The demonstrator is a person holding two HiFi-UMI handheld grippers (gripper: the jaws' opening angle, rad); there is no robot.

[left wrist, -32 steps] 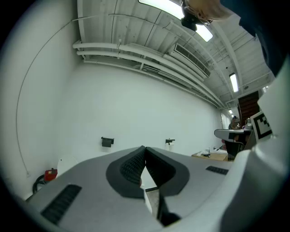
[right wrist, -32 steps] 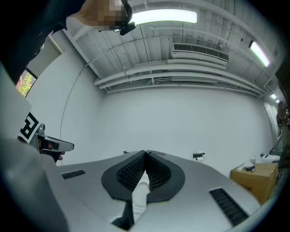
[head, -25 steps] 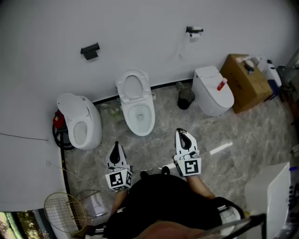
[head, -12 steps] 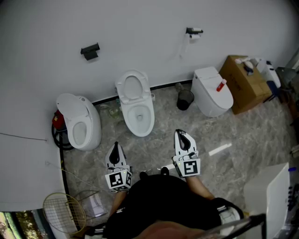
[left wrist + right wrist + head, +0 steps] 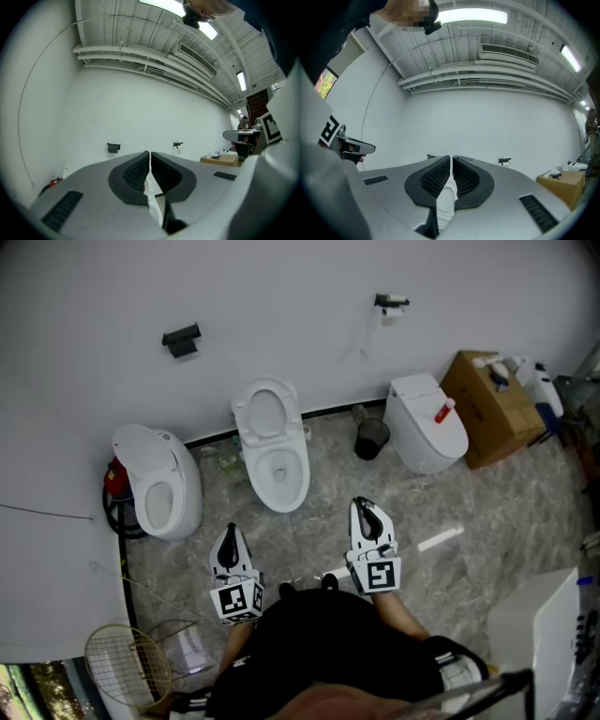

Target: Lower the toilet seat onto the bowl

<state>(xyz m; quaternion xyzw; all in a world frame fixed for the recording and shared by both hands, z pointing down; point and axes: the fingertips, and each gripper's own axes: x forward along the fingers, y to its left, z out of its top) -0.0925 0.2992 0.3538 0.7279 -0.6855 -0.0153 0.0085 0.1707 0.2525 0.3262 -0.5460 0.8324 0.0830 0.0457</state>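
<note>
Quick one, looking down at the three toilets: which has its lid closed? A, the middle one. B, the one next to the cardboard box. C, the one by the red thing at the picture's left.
B: the toilet beside the cardboard box has a closed, flat top with a small red item on it, while the middle toilet and the far-left toilet show open bowls.

Bright ceiling strip lights (image 5: 471, 17), even illumination, fisheye-warped dark corners, sharp focus
</note>
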